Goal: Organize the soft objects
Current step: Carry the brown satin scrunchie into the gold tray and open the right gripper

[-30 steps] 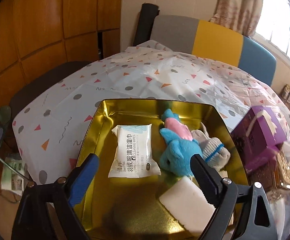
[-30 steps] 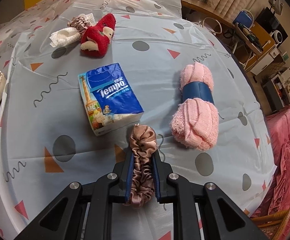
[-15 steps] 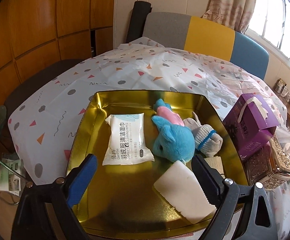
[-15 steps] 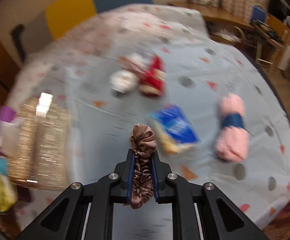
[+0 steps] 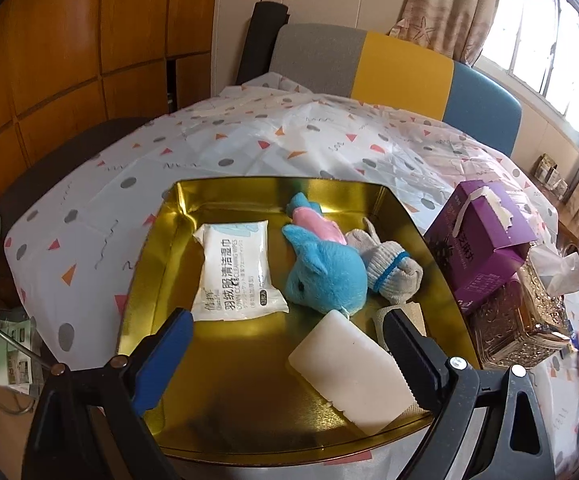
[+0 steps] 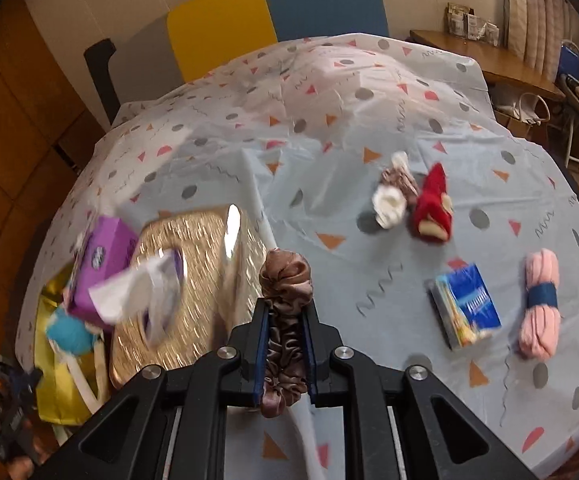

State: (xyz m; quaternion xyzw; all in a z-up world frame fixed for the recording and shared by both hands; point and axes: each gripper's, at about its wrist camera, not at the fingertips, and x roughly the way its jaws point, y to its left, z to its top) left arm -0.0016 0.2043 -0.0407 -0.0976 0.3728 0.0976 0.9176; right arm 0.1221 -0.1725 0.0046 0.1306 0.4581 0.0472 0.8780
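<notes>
Step in hand, by judgement: carrying one soft item to the tray (image 5: 161,240), the collecting spot for the soft things.

Right gripper (image 6: 285,354) is clamped on the scrunchie (image 6: 285,280), a brown satin one, squeezed between both jaws with its top loop poking out past the tips. It is held in the air above the cloth, to the right of the tray and not over it; the gold tissue box (image 6: 193,264) and the purple box (image 6: 101,256) sit between the scrunchie and the tray. Right view is motion-blurred on the tray side.

Left gripper (image 5: 285,340) hangs over the tray's near edge, jaws spread wide, nothing between them.

Already in the tray: wipes pack (image 5: 233,268) at left-centre, blue plush (image 5: 325,268) in the middle, rolled glove (image 5: 389,264) touching the plush on its right, white sponge (image 5: 349,372) at the near right. Bare gold floor shows at the tray's near left and along its far wall.

Well right of the tray on the cloth, not yet sorted: tissue pack (image 6: 465,308), pink towel roll (image 6: 539,304), red plush (image 6: 433,204) with a white item and another scrunchie touching it.

Next move likely calls for lifting the scrunchie across both boxes without clipping the tissue sticking up, lowering it over a bare patch of the tray, then releasing. The left gripper sits right in the drop zone; it may need to back off.
</notes>
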